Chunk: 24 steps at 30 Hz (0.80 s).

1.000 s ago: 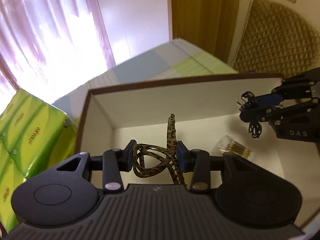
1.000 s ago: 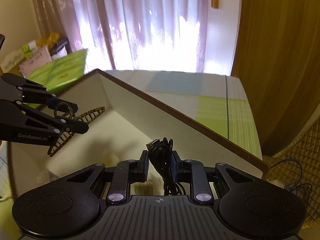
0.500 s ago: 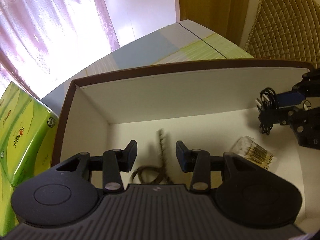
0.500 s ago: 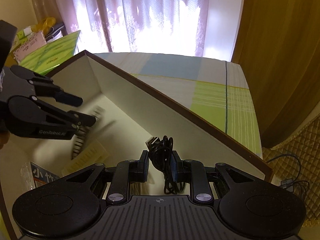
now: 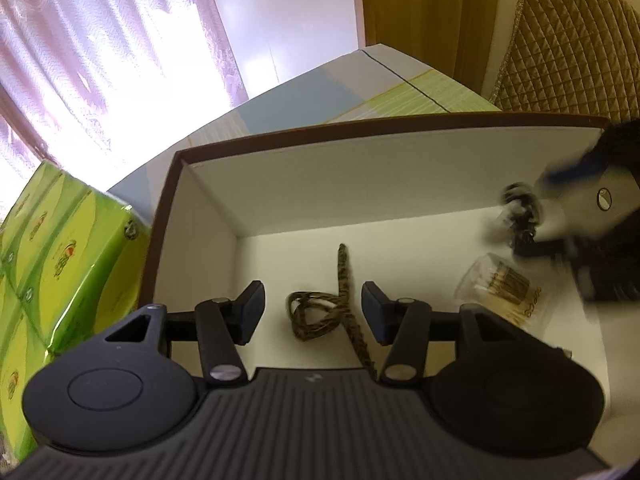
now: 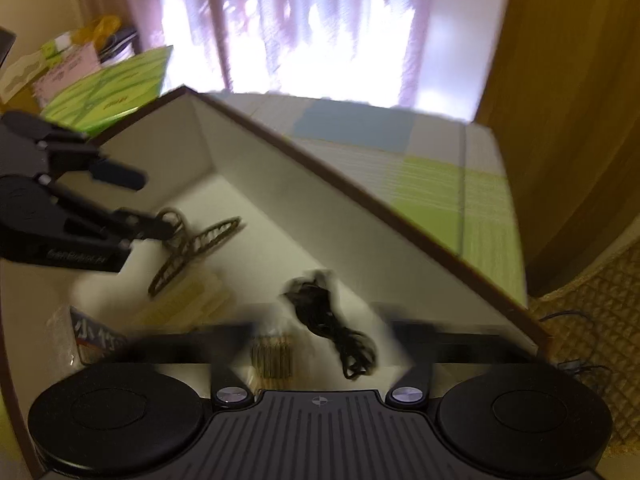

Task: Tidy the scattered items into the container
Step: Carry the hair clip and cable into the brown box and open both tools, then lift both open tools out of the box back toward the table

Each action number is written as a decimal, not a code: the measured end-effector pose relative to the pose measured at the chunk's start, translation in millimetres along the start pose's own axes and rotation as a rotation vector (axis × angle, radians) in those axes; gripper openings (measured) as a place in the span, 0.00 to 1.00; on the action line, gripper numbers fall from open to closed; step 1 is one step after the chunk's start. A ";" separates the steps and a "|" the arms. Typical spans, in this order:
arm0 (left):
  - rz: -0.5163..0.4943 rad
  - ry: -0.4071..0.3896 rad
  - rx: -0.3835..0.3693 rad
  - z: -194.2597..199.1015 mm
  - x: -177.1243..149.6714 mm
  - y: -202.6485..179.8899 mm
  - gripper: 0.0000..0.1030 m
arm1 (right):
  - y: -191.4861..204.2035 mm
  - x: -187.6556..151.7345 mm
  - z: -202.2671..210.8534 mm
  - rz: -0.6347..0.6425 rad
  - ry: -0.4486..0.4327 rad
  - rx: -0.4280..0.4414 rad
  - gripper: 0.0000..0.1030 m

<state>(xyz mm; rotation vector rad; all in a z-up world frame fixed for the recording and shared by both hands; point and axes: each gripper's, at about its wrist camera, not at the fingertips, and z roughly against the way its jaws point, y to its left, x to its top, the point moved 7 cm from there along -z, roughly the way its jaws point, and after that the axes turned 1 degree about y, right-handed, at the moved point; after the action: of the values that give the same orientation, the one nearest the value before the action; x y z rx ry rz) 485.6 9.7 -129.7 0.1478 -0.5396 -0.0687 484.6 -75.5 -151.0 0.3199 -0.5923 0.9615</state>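
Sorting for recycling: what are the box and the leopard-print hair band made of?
The box looks like matte white paperboard with a brown edge, its walls thin and flat. The leopard-print hair band seems to be soft fabric, lying limp and looped on the floor.

Box [image 5: 392,168]: stands on the table [image 5: 320,92], far wall toward the window. Stack of packs [image 5: 60,264]: outside the box, just beside its left wall.

Contents, on the box floor:
- Patterned strap [image 5: 328,308]: near left, between the spread fingers of the left gripper [image 5: 312,312], touching neither.
- Toothpick jar [image 5: 500,284]: right of the strap, lying on its side.
- Coiled cable [image 6: 332,328]: right end, between the wide-apart fingers of the right gripper [image 6: 320,336].
- Packet [image 6: 92,336]: nearest edge.
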 end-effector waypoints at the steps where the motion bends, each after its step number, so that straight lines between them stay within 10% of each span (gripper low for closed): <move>1: 0.003 -0.001 0.000 2.1 -0.8 1.1 0.52 | 1.8 1.3 4.3 0.009 -0.020 0.004 1.00; 24: -0.025 0.004 -0.009 84.3 -41.5 -7.0 0.88 | 36.2 -31.6 76.6 -0.020 0.005 0.174 1.00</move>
<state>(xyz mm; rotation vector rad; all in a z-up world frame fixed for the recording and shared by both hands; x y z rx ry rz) 406.4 -3.2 -80.3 0.1457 -0.5338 -0.0948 415.4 -115.8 -108.9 0.4774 -0.5010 0.9968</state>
